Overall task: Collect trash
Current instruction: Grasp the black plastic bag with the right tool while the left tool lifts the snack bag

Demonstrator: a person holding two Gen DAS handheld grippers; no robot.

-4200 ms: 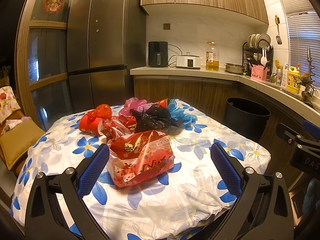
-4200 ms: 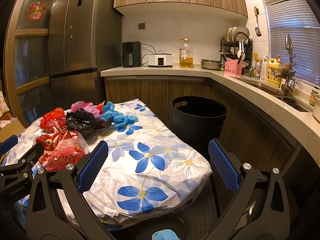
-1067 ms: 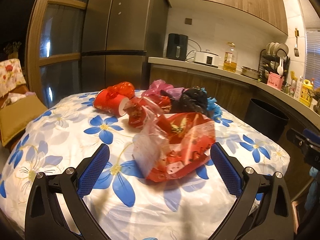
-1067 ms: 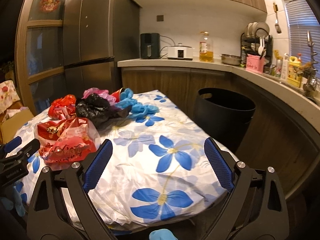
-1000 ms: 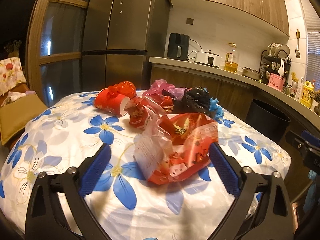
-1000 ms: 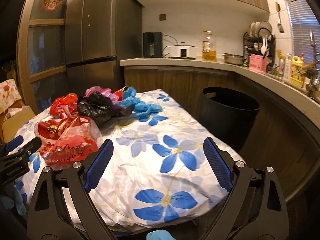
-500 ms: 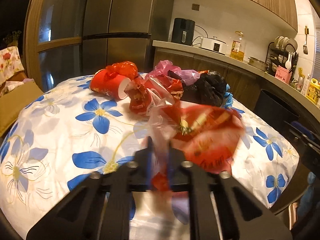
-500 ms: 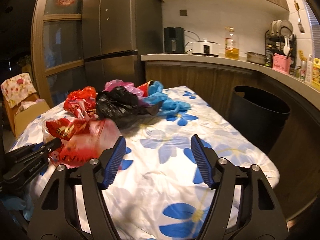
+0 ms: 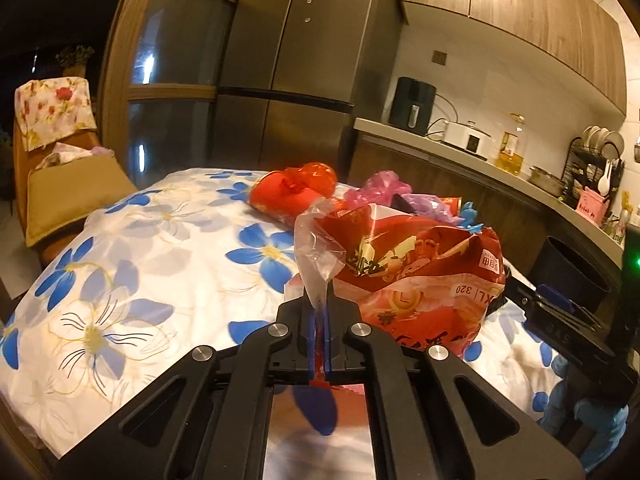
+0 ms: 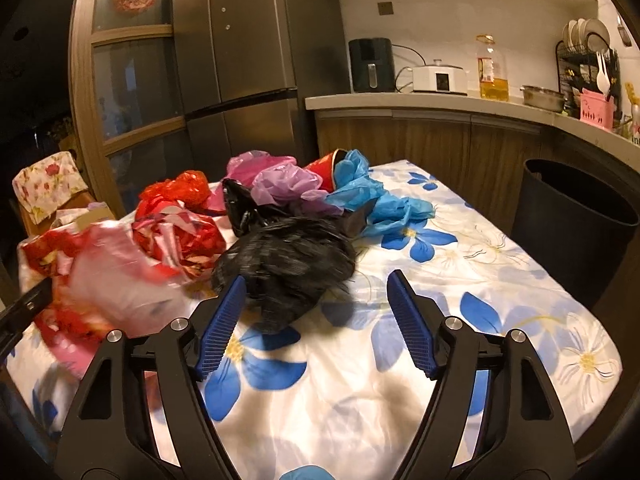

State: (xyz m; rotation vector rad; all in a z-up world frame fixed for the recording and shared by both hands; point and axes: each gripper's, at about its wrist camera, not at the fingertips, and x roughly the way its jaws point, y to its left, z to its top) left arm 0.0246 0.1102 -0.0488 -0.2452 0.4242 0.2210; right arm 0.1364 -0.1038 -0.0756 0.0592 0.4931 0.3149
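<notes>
The left gripper (image 9: 319,312) had its blue pads pressed together on a clear plastic flap of the red printed bag (image 9: 416,276), the film running down between the pads and the bulk of the bag bulging up and to the right of the fingers, above the flowered tablecloth (image 9: 160,248). Seen from the right wrist, the same bag (image 10: 104,280) appeared blurred at the left edge of the table, with the dark tip of the left gripper just beside it. The right gripper (image 10: 316,320) stood with its fingers (image 10: 224,320) spread, and its jaws had just been opening further; nothing was pinched between them. The crumpled black bag (image 10: 288,268) lay on the cloth just ahead of the fingertips, closer to the left finger, whose tip overlapped its lower edge in the picture, though whether it touched could not be told; the right finger stood clear of the bag. Behind the black bag sat the rest of the heap: a red bag (image 10: 176,208), a pink bag (image 10: 276,176) and a blue bag (image 10: 372,196), bunched together toward the far side of the table. The black bin (image 10: 576,232) stood on the floor off the table's right side, well apart from both grippers, below the kitchen counter (image 10: 440,104).
</notes>
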